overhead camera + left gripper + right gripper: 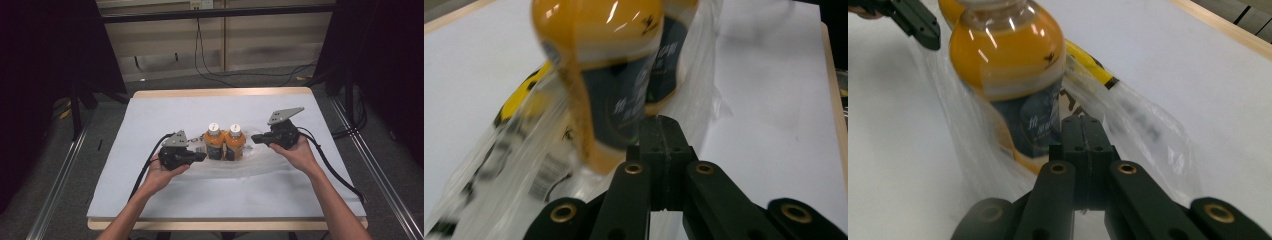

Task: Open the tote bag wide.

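Two orange drink bottles with white caps, one on the left (214, 142) and one on the right (234, 142), stand side by side mid-table inside a clear plastic bag (252, 167). My left gripper (202, 156) is at the bag's left edge, my right gripper (254, 138) at its right edge. In the left gripper view the jaws (659, 122) are shut with bag film (524, 150) at their tip, the nearer bottle (599, 65) just beyond. In the right gripper view the jaws (1081, 122) are shut against the bag (1143, 130) beside a bottle (1008, 65); the left gripper (923, 27) shows top left.
A white sheet (165, 110) covers the wooden table (220, 92). The bag has yellow and black printing (1088, 65). Cables trail from both grippers toward the table's front corners. Dark stands and floor rails flank the table.
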`<state>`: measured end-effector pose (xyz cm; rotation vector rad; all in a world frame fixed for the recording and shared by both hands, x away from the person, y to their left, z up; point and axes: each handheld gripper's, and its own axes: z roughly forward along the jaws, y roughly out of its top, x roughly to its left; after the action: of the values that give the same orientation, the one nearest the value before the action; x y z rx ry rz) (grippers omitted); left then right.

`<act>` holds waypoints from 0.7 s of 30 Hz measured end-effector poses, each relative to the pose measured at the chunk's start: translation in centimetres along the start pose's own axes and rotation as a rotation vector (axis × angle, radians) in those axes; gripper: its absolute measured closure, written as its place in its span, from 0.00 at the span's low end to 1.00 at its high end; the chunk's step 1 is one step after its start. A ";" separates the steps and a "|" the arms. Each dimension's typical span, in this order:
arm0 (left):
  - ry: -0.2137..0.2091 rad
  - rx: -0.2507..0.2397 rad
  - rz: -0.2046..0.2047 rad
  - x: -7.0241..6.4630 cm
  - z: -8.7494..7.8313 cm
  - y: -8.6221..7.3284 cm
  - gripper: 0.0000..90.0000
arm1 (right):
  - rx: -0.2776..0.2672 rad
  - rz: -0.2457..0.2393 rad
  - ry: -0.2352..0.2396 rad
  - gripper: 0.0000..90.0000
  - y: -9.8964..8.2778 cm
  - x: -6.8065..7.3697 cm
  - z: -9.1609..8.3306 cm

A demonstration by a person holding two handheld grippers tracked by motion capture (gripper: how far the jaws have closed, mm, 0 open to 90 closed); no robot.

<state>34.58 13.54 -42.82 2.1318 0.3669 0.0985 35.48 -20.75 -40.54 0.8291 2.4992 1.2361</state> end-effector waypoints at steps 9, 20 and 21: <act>-0.048 0.026 0.022 -0.9 3.9 1.2 1.00 | 0.012 -0.001 0.011 1.00 1.3 -0.7 1.8; 0.012 0.089 0.035 -1.2 6.6 0.8 1.00 | 0.029 0.021 0.075 1.00 1.7 -1.3 5.6; -0.002 0.079 0.006 -1.0 6.8 0.6 1.00 | 0.035 0.024 0.080 1.00 1.5 -1.4 6.0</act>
<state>35.16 7.51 -46.03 2.2106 0.3688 0.0863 39.85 -16.87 -43.14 0.8357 2.5886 1.2599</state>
